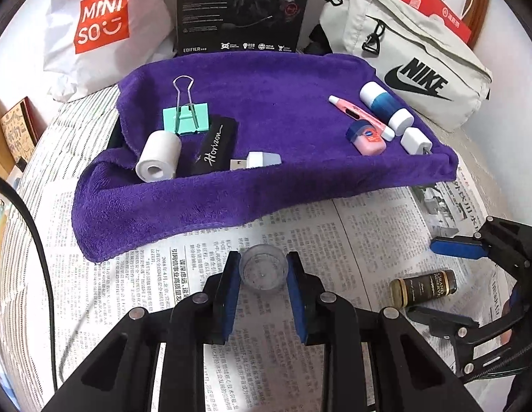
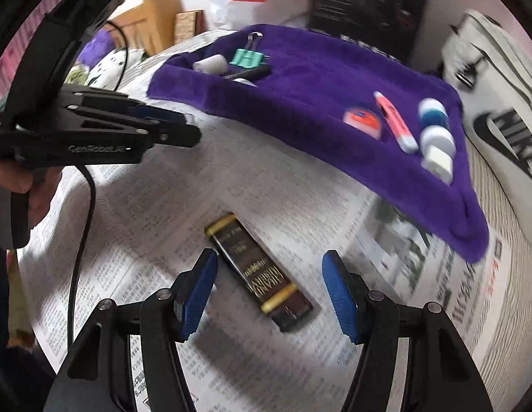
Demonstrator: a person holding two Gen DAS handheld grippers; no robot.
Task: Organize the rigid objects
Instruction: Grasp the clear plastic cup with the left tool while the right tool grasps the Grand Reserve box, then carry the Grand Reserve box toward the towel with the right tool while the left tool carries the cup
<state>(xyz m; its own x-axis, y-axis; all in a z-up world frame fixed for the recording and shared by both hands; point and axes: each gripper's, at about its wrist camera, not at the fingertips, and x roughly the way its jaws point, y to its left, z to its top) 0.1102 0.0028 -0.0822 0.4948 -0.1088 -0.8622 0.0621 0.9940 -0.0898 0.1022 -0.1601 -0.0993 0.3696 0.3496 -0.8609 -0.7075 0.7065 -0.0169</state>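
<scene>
My left gripper (image 1: 263,273) is shut on a small clear plastic cup (image 1: 263,269), held over the newspaper (image 1: 300,309) just in front of the purple towel (image 1: 266,103). My right gripper (image 2: 269,271) is open, its blue pads either side of a dark brown bottle with gold bands (image 2: 262,274) lying on the newspaper. That bottle (image 1: 424,286) and the right gripper (image 1: 448,281) also show at the right of the left wrist view. On the towel lie a white roll (image 1: 158,161), a mint binder clip (image 1: 186,118), a black Horizon bar (image 1: 214,146), a pink pen (image 1: 360,116) and a blue-white bottle (image 1: 386,106).
On the towel also lie a USB adapter (image 1: 257,161), a pink-blue jar (image 1: 365,137) and a white charger plug (image 1: 415,140). Behind stand a Miniso bag (image 1: 101,24), a black Edifier box (image 1: 242,7) and a Nike bag (image 1: 413,65). A black cable (image 1: 32,226) runs along the left.
</scene>
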